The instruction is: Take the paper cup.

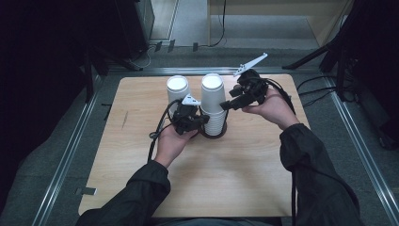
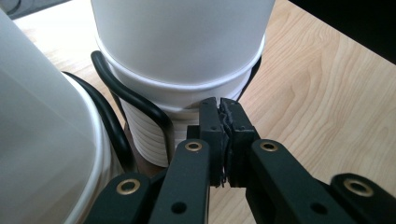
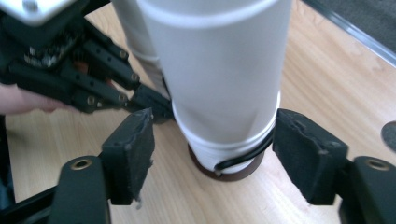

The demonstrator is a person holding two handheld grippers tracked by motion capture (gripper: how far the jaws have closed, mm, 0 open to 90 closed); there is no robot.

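both grippers flank the cup stack (image 1: 212, 104): left (image 1: 203, 120) pinched closed, right (image 1: 225, 105) open, second stack (image 1: 178, 92) beside.

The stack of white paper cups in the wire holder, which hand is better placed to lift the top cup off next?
Right. The right gripper has its jaws open either side of the top cup of the stack. The left gripper is shut, low at the wire holder, probably steadying it.

Closed left gripper (image 2: 223, 105) against cup stack (image 2: 180, 88)
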